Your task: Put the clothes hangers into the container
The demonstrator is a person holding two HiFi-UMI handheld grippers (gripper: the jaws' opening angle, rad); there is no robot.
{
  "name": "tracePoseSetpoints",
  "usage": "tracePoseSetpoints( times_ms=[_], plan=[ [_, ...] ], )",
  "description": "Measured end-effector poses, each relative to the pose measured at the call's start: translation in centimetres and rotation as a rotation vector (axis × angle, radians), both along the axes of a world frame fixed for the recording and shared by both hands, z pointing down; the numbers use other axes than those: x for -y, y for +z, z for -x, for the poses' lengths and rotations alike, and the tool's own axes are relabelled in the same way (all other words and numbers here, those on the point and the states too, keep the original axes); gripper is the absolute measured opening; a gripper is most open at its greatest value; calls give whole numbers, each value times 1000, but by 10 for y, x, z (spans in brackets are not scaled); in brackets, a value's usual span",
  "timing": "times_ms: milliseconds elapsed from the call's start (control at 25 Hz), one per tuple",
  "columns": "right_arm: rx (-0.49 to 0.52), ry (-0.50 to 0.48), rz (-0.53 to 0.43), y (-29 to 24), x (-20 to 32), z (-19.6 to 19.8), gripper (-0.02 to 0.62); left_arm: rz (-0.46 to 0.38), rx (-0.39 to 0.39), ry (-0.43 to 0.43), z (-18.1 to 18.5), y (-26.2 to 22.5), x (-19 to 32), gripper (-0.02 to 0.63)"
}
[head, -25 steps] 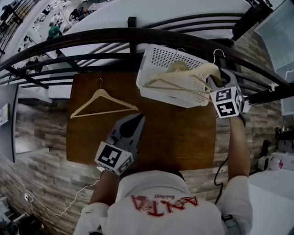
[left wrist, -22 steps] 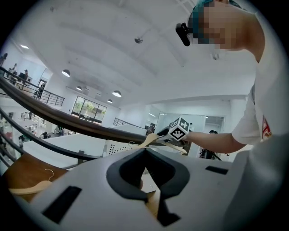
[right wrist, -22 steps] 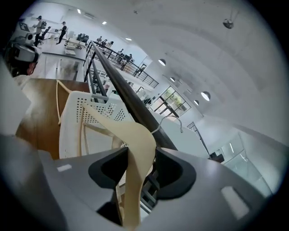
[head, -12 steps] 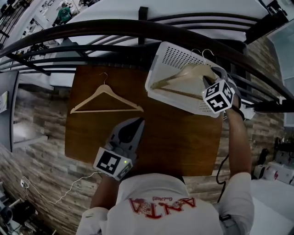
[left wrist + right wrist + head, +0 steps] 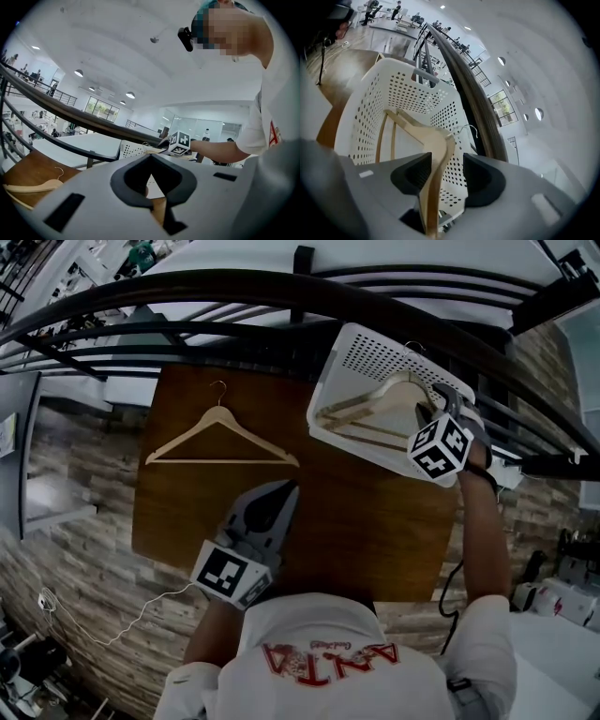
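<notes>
The right gripper's [image 5: 445,168] jaws are opening, with the wooden hanger [image 5: 436,154] standing between them. There is a gap between the hanger and one pad, so the jaws do not clamp it. The hanger's arms and bar reach down into the white perforated basket [image 5: 370,108], and its wire hook lies by the far wall.

In the head view, this gripper [image 5: 433,407] sits over the basket's [image 5: 366,348] right end, with the hanger [image 5: 375,399] inside it. The basket sits at the far right corner of the bench [image 5: 356,521], under a dark railing [image 5: 234,292].

The left gripper's [image 5: 150,157] jaws are closed tip to tip on nothing. It hovers [image 5: 289,488] over the bench's near middle. A second hanger [image 5: 220,432] lies flat on the bench at far left, well apart from both grippers.
</notes>
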State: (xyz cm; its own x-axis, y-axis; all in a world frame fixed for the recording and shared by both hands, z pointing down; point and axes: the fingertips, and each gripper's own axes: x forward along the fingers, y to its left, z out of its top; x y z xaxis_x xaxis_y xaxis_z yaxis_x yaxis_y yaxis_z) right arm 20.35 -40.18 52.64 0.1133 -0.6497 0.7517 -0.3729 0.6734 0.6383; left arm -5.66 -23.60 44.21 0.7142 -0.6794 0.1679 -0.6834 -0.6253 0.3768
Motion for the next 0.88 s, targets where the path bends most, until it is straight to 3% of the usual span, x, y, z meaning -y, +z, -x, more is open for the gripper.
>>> tracePoseSetpoints(
  times_ms=[160,320,520,720,880],
  plan=[
    [98,17,-70,-32,-11,7,193,-18,7,-5,2,-3,-4,8],
    [221,43,-171,-72,-36,17,73,-54,19,3,-5,-19,-14,8],
    [357,73,-275,-111,-76,23,10,-121,23,1,-12,-52,-28,8],
    [597,138,-363,-145,-125,30,3,-180,41,-25,-9,-79,-42,8],
    [818,167,-381,-161,-167,46,3,-256,53,-60,-5,-104,-57,8]
  ],
)
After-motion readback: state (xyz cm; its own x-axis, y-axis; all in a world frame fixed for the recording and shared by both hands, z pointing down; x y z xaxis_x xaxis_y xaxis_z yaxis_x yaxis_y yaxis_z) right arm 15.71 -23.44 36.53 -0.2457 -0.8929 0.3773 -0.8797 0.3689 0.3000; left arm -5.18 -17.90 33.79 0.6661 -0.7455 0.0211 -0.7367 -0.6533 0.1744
